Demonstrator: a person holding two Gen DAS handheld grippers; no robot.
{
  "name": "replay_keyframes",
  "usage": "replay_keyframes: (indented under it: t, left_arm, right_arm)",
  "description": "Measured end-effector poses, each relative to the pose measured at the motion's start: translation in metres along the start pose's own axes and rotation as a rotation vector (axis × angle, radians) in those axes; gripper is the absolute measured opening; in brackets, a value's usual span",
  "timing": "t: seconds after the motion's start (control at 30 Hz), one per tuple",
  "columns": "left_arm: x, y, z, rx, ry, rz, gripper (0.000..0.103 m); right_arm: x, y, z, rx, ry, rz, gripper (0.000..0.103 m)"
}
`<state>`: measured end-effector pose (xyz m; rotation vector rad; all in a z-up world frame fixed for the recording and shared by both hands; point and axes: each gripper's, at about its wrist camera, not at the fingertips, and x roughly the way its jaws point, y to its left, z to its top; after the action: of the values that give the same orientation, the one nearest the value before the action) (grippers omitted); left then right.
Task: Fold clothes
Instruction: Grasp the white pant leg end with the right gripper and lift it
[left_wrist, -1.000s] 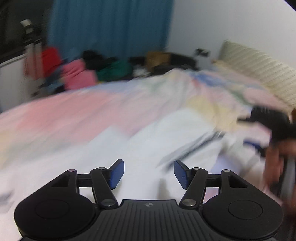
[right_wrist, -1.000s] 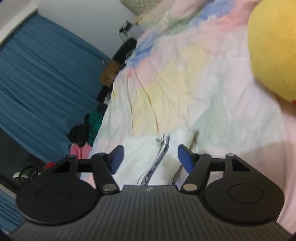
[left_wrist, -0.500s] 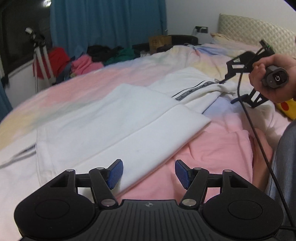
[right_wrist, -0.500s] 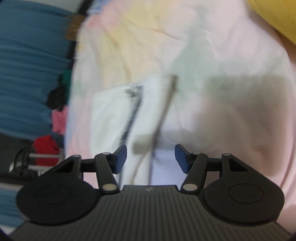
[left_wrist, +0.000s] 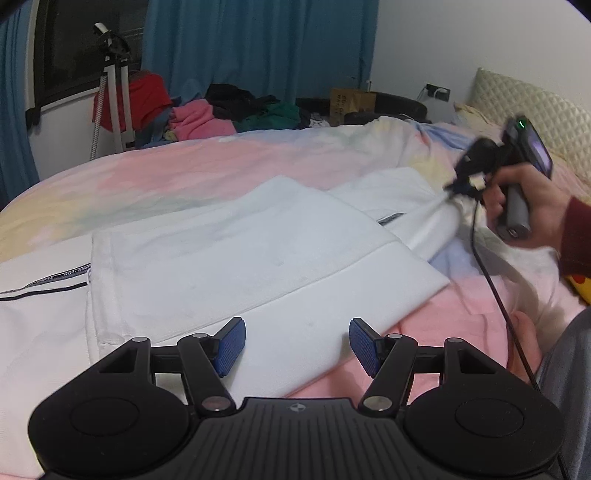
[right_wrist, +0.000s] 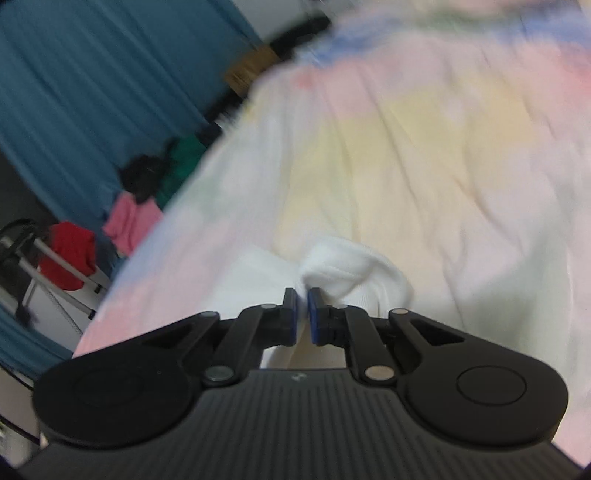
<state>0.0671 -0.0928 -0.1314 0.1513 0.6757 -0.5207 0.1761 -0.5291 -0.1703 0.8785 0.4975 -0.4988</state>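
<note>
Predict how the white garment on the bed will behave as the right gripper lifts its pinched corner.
Probably floppy: the white garment bunches at the right gripper. It likely drapes and trails, and may unfold, since the left gripper is open.

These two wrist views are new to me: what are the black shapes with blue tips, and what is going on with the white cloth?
Each view comes from a camera mounted on a hand-held gripper, looking forward along its two blue-padded fingers; a person carries one in each hand.

In the left wrist view, the left hand-held gripper is open and holds nothing, just above a white garment spread on a pastel bedspread. The same view shows the person's right hand carrying the other tool.

In the right wrist view, which is blurred, the right hand-held gripper is shut on a bunched edge of that garment.
</note>
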Motion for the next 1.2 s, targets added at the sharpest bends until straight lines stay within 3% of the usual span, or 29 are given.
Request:
replay_keyframes:
  t: [0.1,0.17,0.23,0.3,0.47,0.63,0.87,1.03,1.2]
  left_arm:
    - [0.001,0.003,0.002,-0.024,0.009,0.002,0.065]
    - [0.0,0.003,0.002,-0.038,0.008,0.006,0.065]
    - [-0.002,0.004,0.002,-0.053,0.004,0.004,0.065]
    - [-0.004,0.004,0.003,-0.066,0.0,0.006,0.065]
    - [-0.009,0.008,0.004,-0.082,-0.004,0.003,0.065]
    - [-0.011,0.013,0.003,-0.126,0.002,-0.001,0.065]
    - [-0.011,0.027,0.002,-0.203,0.014,0.021,0.066]
    - [-0.009,0.032,0.002,-0.236,0.014,0.038,0.066]
    - [-0.011,0.03,0.001,-0.239,0.006,0.048,0.066]
  right_arm:
    - [-0.008,-0.014,-0.002,0.04,0.025,0.022,0.015]
    - [-0.019,-0.017,-0.004,0.039,0.02,0.006,0.053]
    - [-0.026,-0.02,-0.005,0.054,0.021,-0.005,0.063]
    - [-0.034,-0.023,-0.005,0.067,0.024,0.017,0.063]
    - [-0.05,-0.009,-0.013,-0.026,0.034,-0.048,0.061]
    - [-0.064,-0.004,-0.022,-0.062,0.064,-0.057,0.06]
    - [-0.036,-0.003,-0.038,-0.07,0.255,-0.117,0.06]
    - [-0.019,0.002,-0.039,-0.055,0.23,-0.15,0.061]
    - [0.0,-0.006,-0.026,0.099,0.179,-0.06,0.061]
